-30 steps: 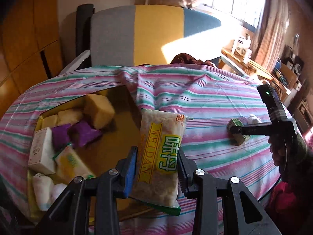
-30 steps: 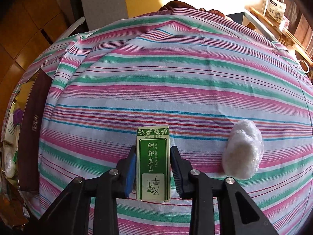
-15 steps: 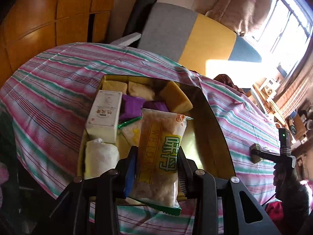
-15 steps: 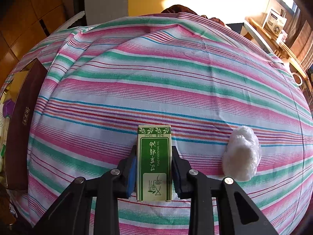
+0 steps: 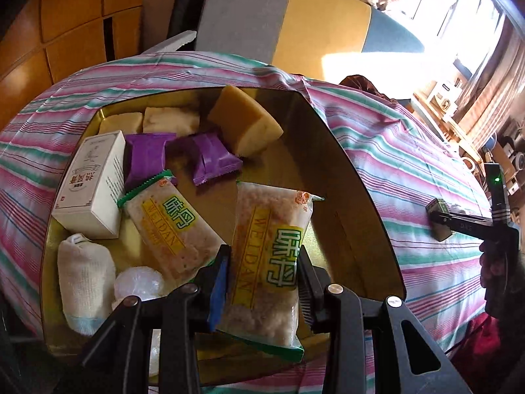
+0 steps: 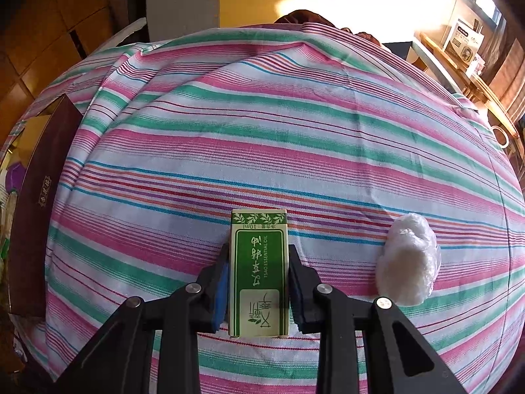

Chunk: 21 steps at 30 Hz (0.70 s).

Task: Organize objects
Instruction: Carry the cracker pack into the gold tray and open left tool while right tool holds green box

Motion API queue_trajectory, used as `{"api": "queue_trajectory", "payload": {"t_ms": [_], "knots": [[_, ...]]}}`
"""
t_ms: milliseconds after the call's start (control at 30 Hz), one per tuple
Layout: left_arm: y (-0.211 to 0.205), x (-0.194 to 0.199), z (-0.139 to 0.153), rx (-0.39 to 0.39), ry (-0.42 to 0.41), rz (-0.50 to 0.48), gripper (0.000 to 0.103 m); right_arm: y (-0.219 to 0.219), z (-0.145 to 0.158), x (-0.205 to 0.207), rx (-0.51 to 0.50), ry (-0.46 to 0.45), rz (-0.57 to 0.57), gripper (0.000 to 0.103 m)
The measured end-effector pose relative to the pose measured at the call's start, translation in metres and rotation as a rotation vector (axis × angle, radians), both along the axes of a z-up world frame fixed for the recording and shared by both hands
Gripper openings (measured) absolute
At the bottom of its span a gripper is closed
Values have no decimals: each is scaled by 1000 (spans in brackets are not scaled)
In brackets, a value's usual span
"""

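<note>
My left gripper (image 5: 262, 272) is shut on a clear snack packet with a yellow and green label (image 5: 269, 256), held over the gold tin box (image 5: 354, 203). Inside the box lie a matching packet (image 5: 170, 226), two purple packets (image 5: 183, 157), a white carton (image 5: 92, 184), yellow sponge blocks (image 5: 242, 121) and white bundles (image 5: 85, 275). My right gripper (image 6: 257, 275) is shut on a small green essential-oil box (image 6: 259, 272) that rests on the striped cloth (image 6: 262, 131). The same gripper and box show at the far right of the left wrist view, at the green box (image 5: 438, 208).
A white plastic-wrapped lump (image 6: 408, 262) lies on the cloth just right of the green box. The tin's dark maroon side (image 6: 39, 197) is at the left edge. A grey, yellow and blue chair back (image 5: 279, 19) stands behind the table. Shelves (image 6: 466, 55) line the right wall.
My left gripper has carried the snack packet left and down until it hangs over the box's inside. My right gripper's jaws closed the last bit onto the green box.
</note>
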<state>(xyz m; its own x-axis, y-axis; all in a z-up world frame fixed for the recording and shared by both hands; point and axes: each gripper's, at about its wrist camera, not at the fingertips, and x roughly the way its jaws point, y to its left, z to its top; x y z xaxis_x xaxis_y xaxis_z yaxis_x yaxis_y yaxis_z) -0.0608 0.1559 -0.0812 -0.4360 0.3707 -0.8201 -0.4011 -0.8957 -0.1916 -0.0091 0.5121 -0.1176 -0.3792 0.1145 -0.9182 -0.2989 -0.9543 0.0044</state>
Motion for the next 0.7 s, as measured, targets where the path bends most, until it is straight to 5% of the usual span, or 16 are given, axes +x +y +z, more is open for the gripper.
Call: {"api": "queue_trajectory", "payload": {"t_ms": [233,700], "knots": [[8,0,-25,-104,1,-33,40,-1,0,-1,3,2,6,30],[-1,8,-17,-113,52,-12,43,-4,0,-2,23,-1,8,30]]}}
